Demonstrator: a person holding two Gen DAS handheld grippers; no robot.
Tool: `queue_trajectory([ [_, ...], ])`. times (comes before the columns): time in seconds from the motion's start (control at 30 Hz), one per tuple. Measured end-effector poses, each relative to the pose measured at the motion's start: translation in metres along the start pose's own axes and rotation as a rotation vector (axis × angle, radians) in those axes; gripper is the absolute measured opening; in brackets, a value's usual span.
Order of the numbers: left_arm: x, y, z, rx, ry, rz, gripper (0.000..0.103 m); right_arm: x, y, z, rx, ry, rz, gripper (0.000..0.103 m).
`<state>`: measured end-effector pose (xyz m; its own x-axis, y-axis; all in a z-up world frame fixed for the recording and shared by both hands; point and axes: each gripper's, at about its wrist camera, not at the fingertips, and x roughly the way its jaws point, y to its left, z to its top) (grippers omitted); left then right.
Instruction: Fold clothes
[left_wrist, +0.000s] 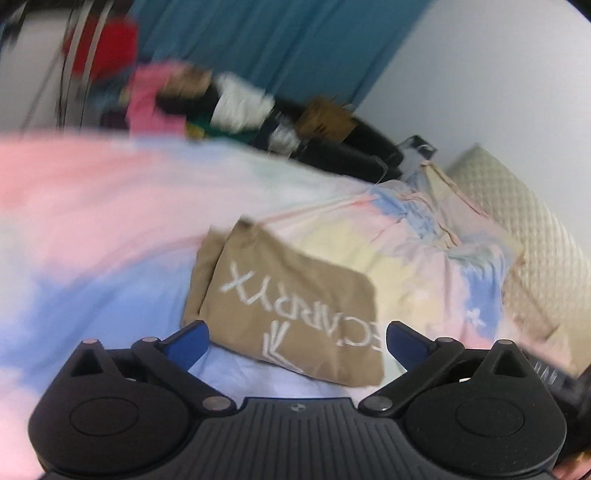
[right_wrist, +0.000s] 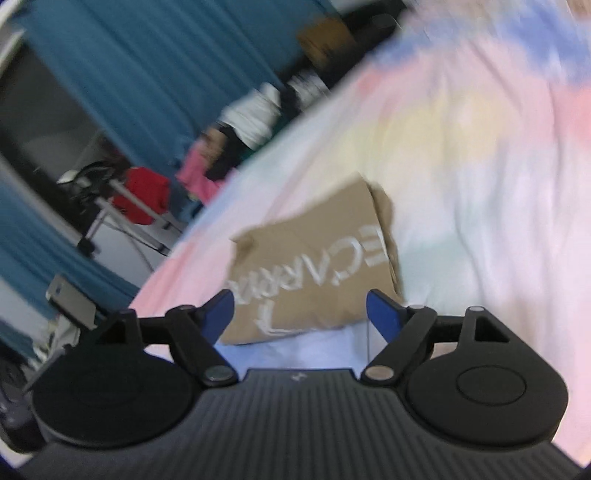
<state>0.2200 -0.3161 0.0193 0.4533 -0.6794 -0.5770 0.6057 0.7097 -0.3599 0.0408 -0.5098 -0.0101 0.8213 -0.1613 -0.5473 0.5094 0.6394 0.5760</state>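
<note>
Garment (left_wrist: 295, 306) lies folded, soft and light, on the bed (left_wrist: 92, 221); your left hand-held gripper (left_wrist: 297, 341) and right hand-held gripper (right_wrist: 300, 308) gape empty; pinch doubled edges.

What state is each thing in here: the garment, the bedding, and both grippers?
Tan garment: folded into a compact bundle, lying on the bed, white lettering up, not held.
Pastel bedsheet: spread over the bed, rumpled at the far end.
Left gripper: open, empty, just short of the garment.
Right gripper: open, empty, near the garment's edge.
Clothes pile: unfolded, heaped behind the bed, blurred.
</note>
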Motion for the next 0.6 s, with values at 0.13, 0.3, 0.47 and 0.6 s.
queue_trajectory([
  [0.13,-0.082,-0.033,-0.017,0.076,-0.088,0.045,0.103,-0.063,0.029,-0.005,-0.131,-0.085,0.023,0.081],
  [0.3,-0.177,-0.067,-0.043,0.165,-0.183,0.096,0.103,-0.127,0.050,-0.032,-0.247,-0.153,0.034,0.081],
  [0.47,-0.241,-0.086,-0.080,0.255,-0.239,0.128,0.103,-0.157,0.060,-0.068,-0.354,-0.215,0.007,0.081],
  [0.6,-0.261,-0.083,-0.105,0.246,-0.262,0.154,0.103,-0.165,0.062,-0.098,-0.409,-0.258,-0.002,0.081],
])
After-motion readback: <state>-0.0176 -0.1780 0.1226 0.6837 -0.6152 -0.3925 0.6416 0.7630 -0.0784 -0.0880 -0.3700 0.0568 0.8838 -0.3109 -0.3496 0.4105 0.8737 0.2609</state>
